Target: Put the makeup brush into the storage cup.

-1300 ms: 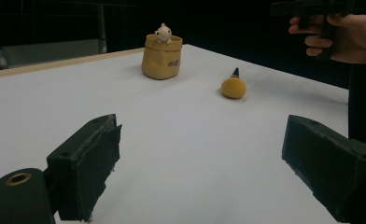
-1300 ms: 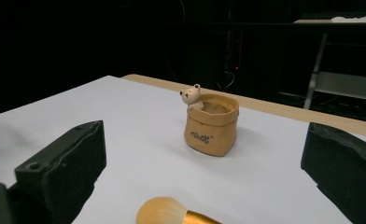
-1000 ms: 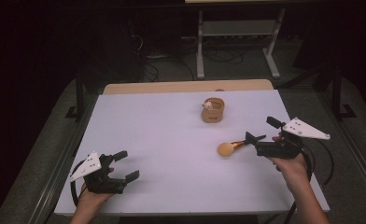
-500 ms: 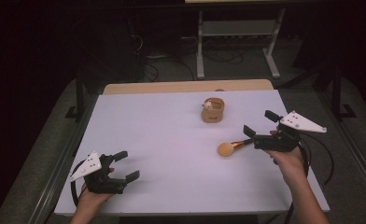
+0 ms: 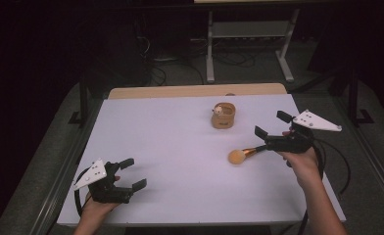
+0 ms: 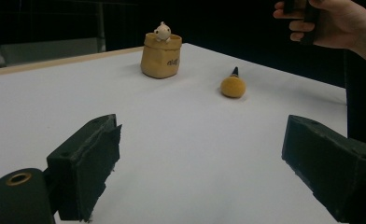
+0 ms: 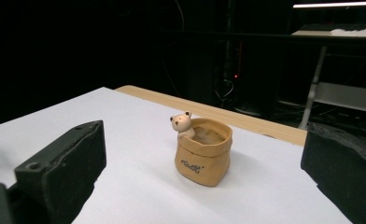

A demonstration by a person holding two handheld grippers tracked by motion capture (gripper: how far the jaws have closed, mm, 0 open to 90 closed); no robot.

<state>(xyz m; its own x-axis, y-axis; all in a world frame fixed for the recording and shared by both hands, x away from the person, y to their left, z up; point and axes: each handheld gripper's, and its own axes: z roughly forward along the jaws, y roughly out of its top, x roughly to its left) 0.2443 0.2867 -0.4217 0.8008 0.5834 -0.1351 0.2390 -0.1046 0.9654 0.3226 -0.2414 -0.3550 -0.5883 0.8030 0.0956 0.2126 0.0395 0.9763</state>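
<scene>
Right gripper (image 5: 270, 134) has lifted off the orange-headed makeup brush (image 5: 239, 156), jaws wide open and empty, now facing the tan bear pot (image 5: 223, 115). Brush lies on white tabletop (image 5: 170, 147), released. Left gripper (image 5: 131, 174) idle, open.

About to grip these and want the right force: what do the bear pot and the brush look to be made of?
Bear pot: likely glazed ceramic or resin, moulded like a creased sack, with a smooth, faintly satin tan surface. Makeup brush: a soft, matte, fuzzy orange head; the ferrule shines coppery, probably metal, and the handle end looks dark, its material unclear.
</scene>
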